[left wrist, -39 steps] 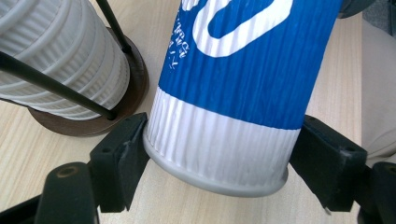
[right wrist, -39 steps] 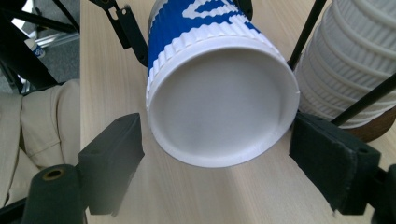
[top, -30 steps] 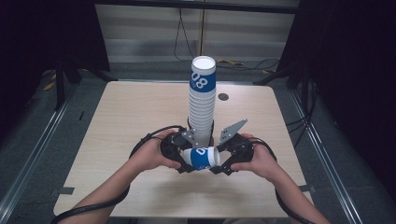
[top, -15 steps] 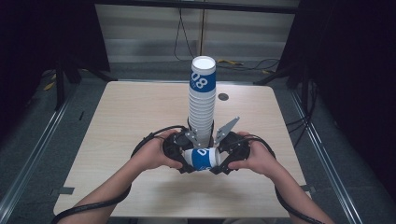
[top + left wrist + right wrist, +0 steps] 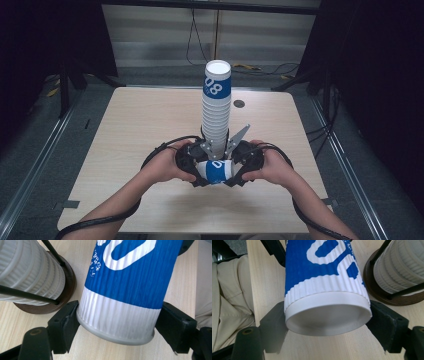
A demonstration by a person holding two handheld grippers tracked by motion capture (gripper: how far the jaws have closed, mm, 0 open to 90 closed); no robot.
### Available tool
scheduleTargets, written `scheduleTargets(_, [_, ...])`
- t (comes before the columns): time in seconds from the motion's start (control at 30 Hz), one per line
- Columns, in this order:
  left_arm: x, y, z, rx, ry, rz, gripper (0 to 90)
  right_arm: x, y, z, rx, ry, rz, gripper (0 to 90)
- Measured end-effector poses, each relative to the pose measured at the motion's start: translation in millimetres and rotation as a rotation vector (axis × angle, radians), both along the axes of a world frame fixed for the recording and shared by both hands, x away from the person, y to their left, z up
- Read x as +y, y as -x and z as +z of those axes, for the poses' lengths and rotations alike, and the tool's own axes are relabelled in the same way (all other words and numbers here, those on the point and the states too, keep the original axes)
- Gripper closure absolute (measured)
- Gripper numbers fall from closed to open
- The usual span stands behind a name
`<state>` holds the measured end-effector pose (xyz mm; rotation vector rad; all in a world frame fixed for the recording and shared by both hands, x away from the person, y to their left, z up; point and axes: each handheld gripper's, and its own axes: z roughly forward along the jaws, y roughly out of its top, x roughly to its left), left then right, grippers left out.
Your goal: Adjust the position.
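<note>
We have the cup [image 5: 216, 171] lying on its side between both grippers, low over the near middle of the table [image 5: 130, 130], just in front of the tall stack [image 5: 216, 112]. Compared with a second ago little has shifted: our hands have drawn a touch closer together and the cup sits in much the same spot, so the handover grip looks settled rather than in progress. The left gripper [image 5: 117, 322] has its jaws pressed against the cup's narrow base end [image 5: 117, 327], one on each side, so it is gripping the cup. The right gripper [image 5: 327, 322] has its jaws closed in the same way on the wide rim end [image 5: 328, 315], with the open mouth facing its camera. Beside the cup, the stack stands on a dark round base [image 5: 63, 295] with thin black rods [image 5: 30, 293] around it. We judge that the cup is now held firmly enough at both ends to be turned upright; the next step is probably to let one gripper go and lift it toward the top of the stack.
</note>
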<state>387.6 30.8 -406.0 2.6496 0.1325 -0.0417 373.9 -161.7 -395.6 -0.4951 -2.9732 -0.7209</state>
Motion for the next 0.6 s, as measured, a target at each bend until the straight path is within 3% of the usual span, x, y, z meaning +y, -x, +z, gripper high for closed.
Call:
scheduleTargets(0.5, [-2.7, -0.2, 0.7, -0.024, -0.041, -0.03, 22.8, 5.3, -0.1, -0.3, 0.026, 0.035, -0.002, 22.4])
scheduleTargets(0.6, [-3.4, 1.4, -0.1, -0.014, -0.027, -0.009, 22.8, 6.3, 0.0, -0.7, 0.027, 0.033, 0.0, 22.8])
